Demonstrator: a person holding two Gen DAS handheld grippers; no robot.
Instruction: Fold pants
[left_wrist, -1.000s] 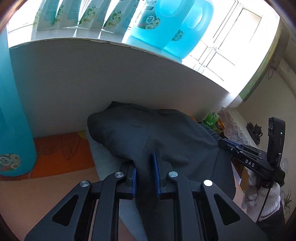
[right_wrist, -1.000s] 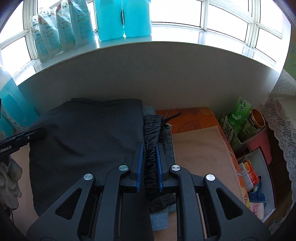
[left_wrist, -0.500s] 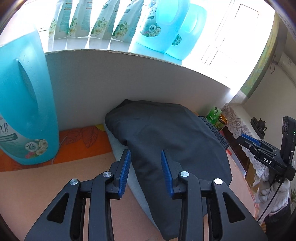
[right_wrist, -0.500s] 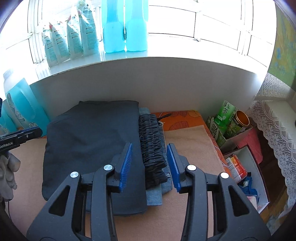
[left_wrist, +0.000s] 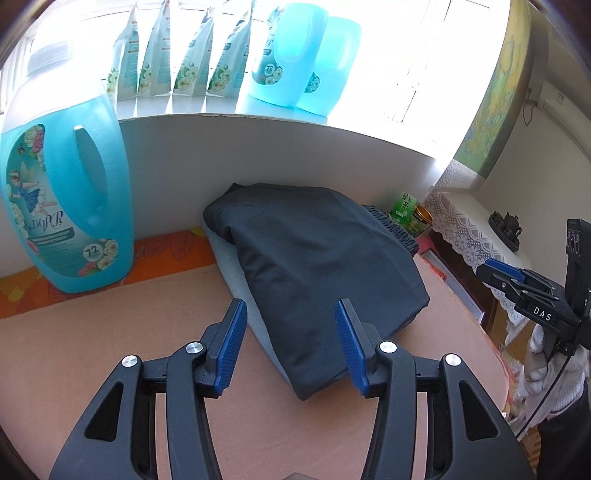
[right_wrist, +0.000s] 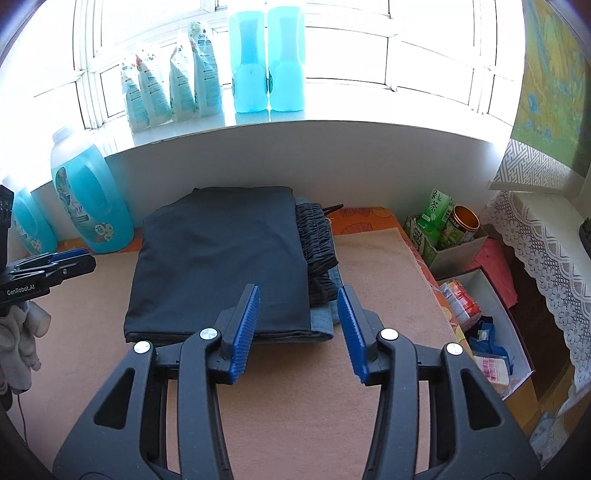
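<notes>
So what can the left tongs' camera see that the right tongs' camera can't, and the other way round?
Only the left view shows the dark ornament on the lace-covered shelf and the right tongs.

Only the right view shows the open box of packets beside the table and the left tongs.

Both show the folded dark pants lying on a folded blue garment, the big blue detergent jug and the green tea carton. Each view's own tongs stand open, holding nothing.

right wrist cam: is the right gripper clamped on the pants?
No: the right gripper stands open, its jaws apart and nothing pressed between them, while the folded dark pants lie flat on the table.
</notes>
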